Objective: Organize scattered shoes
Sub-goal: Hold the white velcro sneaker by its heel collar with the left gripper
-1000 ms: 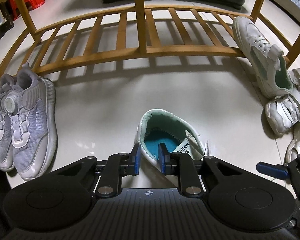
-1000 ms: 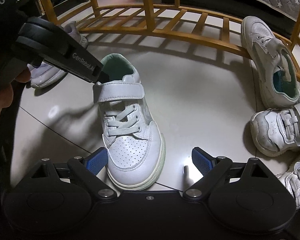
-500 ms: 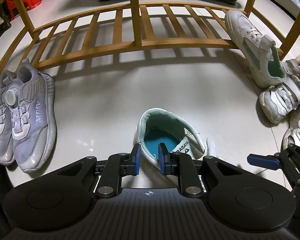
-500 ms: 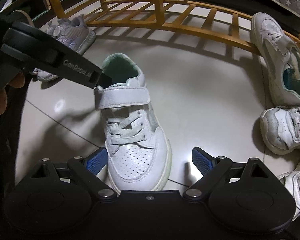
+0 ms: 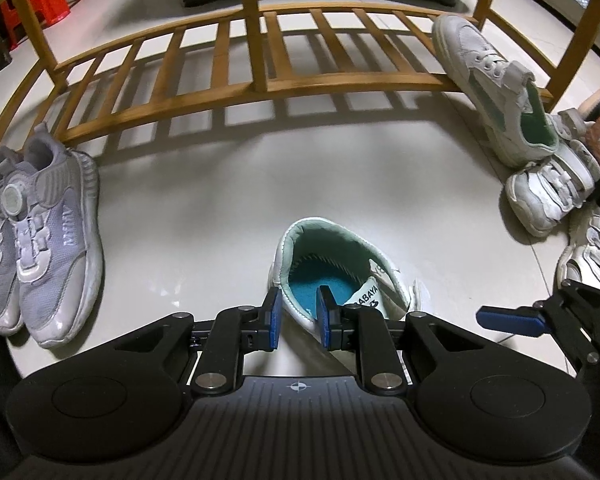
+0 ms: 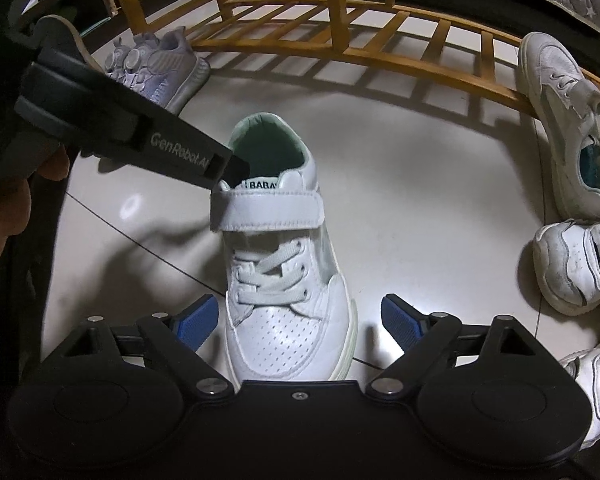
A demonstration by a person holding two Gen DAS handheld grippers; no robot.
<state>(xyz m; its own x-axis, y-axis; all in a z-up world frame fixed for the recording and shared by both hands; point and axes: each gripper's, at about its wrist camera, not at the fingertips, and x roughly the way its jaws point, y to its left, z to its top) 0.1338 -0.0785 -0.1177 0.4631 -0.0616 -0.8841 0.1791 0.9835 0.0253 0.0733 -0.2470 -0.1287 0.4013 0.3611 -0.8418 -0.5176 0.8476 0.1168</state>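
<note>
At the left of the frame, two grey shoes [image 5: 40, 236] sat neatly side by side by the wooden rack [image 5: 260, 80]. In the middle, the left gripper [image 5: 298, 314] pinched the white shoe [image 6: 280, 248] by its side wall, while the right gripper [image 6: 300, 320], its jaws just closing a little, stood wide around the toe without touching. At the right, a messy pile of white shoes [image 5: 548, 184] was left to sort.

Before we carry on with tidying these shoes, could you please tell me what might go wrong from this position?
1. The left hand-held gripper pinches only the thin collar of the white shoe; if lifted, the shoe may swing or slip out.
2. The right hand-held gripper, its jaws just closing, straddles the toe without touching; a skewed close could twist the shoe against the left grip.
3. The leaning shoe on the wooden rack looks easily knocked.
</note>
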